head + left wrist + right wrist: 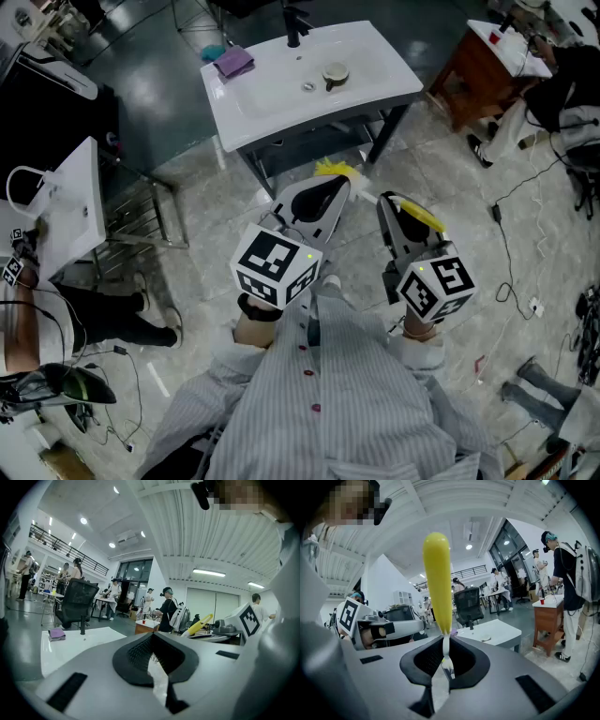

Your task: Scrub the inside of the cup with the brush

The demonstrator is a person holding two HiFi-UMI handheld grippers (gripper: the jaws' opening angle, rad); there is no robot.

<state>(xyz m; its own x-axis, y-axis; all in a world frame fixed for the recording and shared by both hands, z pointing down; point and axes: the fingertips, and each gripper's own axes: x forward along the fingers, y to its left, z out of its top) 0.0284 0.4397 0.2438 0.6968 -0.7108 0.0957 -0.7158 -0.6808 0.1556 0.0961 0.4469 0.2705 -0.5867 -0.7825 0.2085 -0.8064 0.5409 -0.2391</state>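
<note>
The small round tan cup (335, 73) stands on the white sink-topped table (272, 103), near a folded purple cloth (233, 62) and well apart from both grippers. The right gripper (444, 660) has its fingers clamped on the thin white neck of the yellow-handled brush (437, 583), whose handle points upward. The left gripper (154, 656) has its fingers together; a pale sliver shows between them, perhaps only the floor behind.

The white basin table (375, 89) stands on the pale marbled floor (211, 220), its top carrying a purple cloth (234, 62) toward ten o'clock, a black faucet (295, 28) at twelve, and a cup (336, 74) just at three o'clock of the drain (308, 87).
</note>
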